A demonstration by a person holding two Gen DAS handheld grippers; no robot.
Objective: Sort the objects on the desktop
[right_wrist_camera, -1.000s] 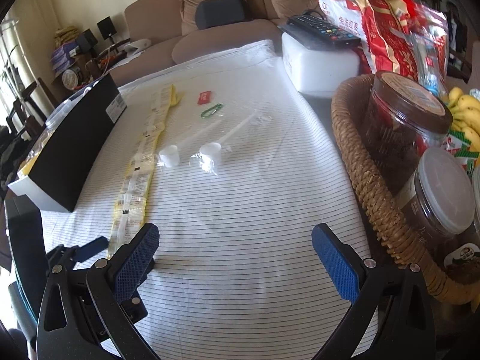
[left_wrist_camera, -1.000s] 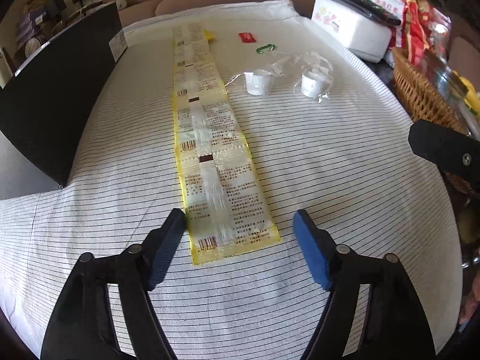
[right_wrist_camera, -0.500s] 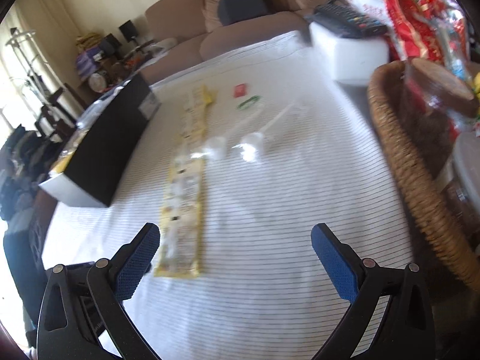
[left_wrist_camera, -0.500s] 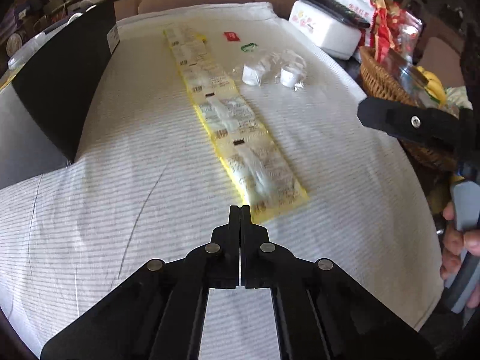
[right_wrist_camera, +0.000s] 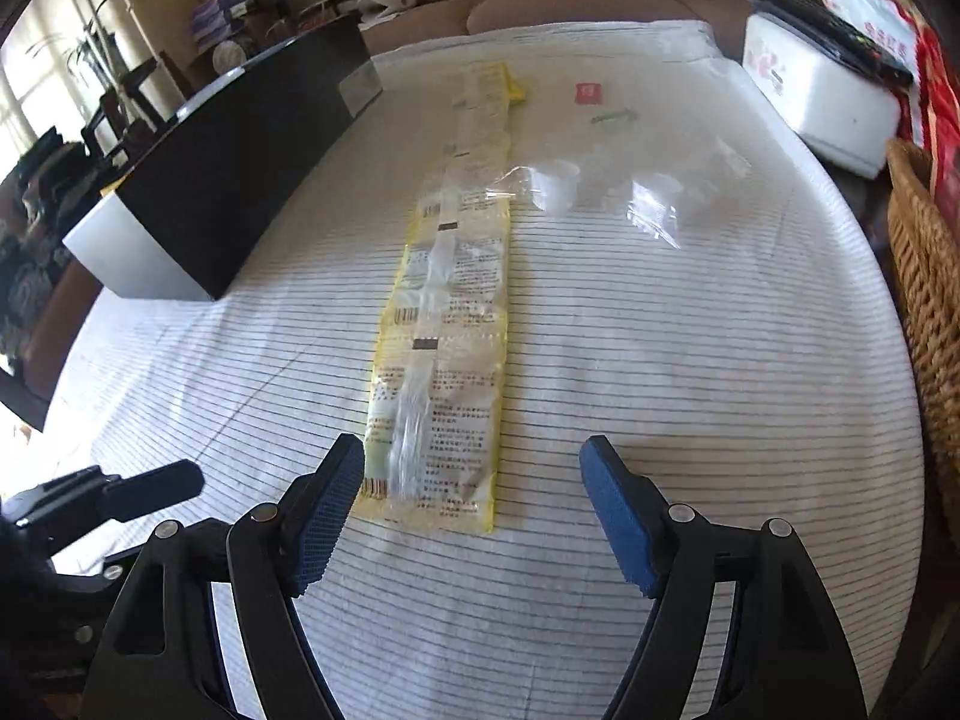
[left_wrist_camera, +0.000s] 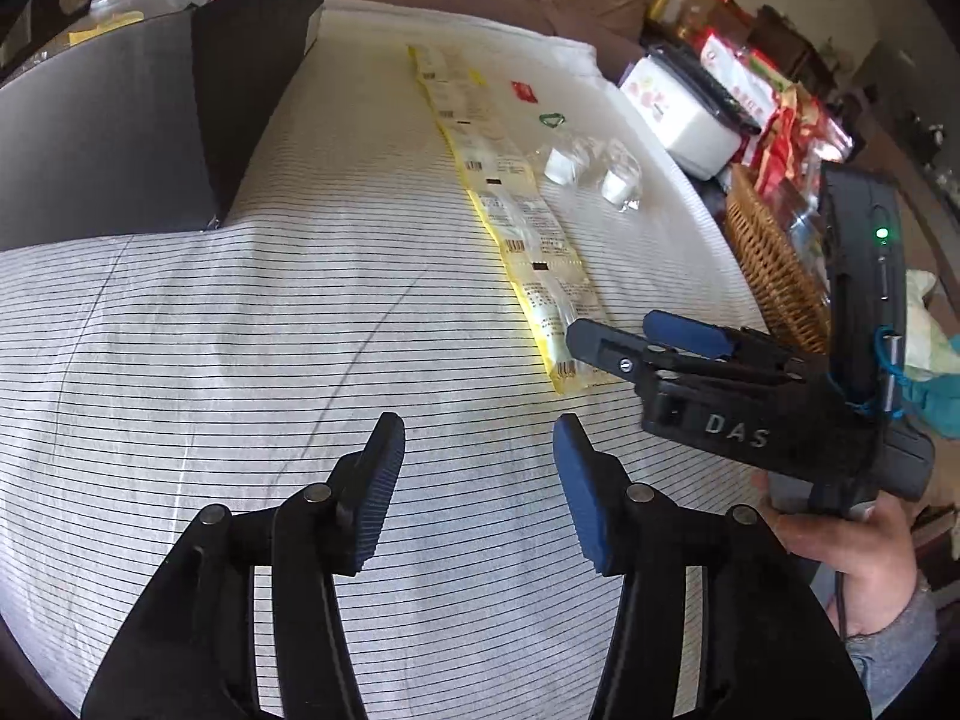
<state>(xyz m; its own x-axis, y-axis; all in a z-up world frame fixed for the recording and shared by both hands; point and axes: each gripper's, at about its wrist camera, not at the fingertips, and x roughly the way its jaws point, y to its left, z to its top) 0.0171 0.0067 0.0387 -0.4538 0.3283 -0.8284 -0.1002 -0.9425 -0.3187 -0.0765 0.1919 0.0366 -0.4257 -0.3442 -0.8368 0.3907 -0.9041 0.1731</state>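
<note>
Long yellow printed sachet strip flat on white striped counter. Right tongs closing, spread astride strip's near end, pads clear. Left tongs opening, empty, left of strip.

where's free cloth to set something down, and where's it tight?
Free: the wide striped cloth between the black box and the yellow sachet strip, and the patch between the strip and the wicker basket. Crowded: far end, around the two wrapped white cups, green clip and red packet.
</note>
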